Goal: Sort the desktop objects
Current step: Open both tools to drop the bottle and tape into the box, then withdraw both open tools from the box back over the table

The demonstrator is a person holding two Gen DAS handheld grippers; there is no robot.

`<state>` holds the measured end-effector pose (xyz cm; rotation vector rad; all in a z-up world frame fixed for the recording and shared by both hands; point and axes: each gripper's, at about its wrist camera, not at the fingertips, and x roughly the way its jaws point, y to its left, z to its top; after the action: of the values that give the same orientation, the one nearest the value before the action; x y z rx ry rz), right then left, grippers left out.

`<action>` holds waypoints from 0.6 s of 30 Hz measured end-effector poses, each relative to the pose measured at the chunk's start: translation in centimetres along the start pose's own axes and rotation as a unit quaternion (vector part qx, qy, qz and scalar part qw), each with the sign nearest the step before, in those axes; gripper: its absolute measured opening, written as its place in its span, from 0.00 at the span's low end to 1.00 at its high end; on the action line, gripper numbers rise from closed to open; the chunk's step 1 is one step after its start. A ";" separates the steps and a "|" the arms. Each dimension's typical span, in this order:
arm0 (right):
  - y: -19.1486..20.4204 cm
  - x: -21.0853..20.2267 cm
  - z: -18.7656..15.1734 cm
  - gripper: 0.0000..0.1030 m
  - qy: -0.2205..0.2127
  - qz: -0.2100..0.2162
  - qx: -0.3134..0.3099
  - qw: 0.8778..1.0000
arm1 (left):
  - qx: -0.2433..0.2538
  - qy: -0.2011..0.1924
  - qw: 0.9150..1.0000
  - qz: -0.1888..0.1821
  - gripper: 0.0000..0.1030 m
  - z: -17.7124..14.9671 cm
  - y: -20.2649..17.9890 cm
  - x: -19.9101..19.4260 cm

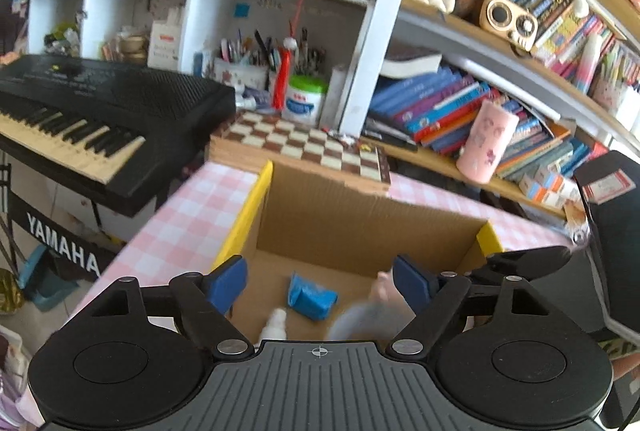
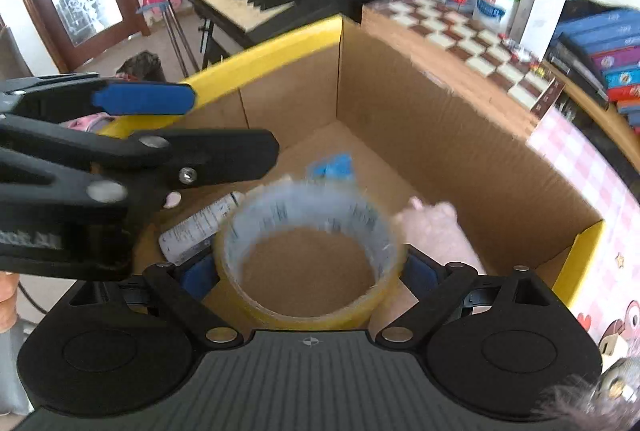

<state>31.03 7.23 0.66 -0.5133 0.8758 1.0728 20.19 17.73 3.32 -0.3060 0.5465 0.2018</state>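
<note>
Right wrist view is showing the right gripper (image 2: 310,271) clamping a roll of clear tape (image 2: 310,251) between its blue pads (image 2: 196,277), holding it over the open cardboard box (image 2: 440,135). Below it, on the box floor, a white bottle (image 2: 200,227), a blue packet (image 2: 332,165) and a blurred pink item (image 2: 434,227) are lying. Left gripper (image 1: 320,285) is hanging with fingers spread wide and nothing between them, above the same box's near edge. Outward, the box is sitting on a pink checked tablecloth (image 1: 192,215), with a chessboard (image 1: 304,143) behind it and a black keyboard (image 1: 100,119) to the left.
</note>
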 end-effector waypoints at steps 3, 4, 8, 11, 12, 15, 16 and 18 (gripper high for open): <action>0.2 -0.7 0.0 0.90 -0.018 -0.009 0.004 1.000 | -0.005 -0.014 1.000 0.003 0.83 0.4 0.0 -0.8; 0.2 -1.0 0.0 0.90 -0.024 -0.011 0.007 1.000 | -0.004 -0.019 1.000 0.003 0.84 0.5 0.0 -1.1; 0.2 -2.4 -0.1 0.90 -0.050 -0.021 0.017 0.998 | 0.010 -0.030 0.999 0.010 0.84 0.6 0.0 -1.9; 0.3 -3.6 -0.4 0.90 -0.070 -0.028 0.026 0.997 | 0.011 -0.035 0.999 0.010 0.84 0.6 -0.1 -2.6; 0.3 -4.0 -0.4 0.90 -0.076 -0.031 0.029 0.996 | 0.010 -0.037 0.999 0.008 0.84 0.5 -0.1 -2.8; 0.3 -5.0 -0.9 0.90 -0.088 -0.042 0.032 0.995 | 0.014 -0.039 0.999 0.008 0.87 0.2 -0.2 -3.3; 0.3 -5.3 -1.1 0.90 -0.090 -0.047 0.034 0.994 | 0.016 -0.037 0.999 0.012 0.87 0.1 -0.2 -3.3; 0.4 -5.9 -1.5 0.90 -0.097 -0.056 0.038 0.993 | 0.021 -0.032 0.999 0.015 0.87 -0.3 -0.4 -3.6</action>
<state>28.95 3.10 4.66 -0.3826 0.7059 0.9643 17.19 16.85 5.13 -0.2503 0.4919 0.2288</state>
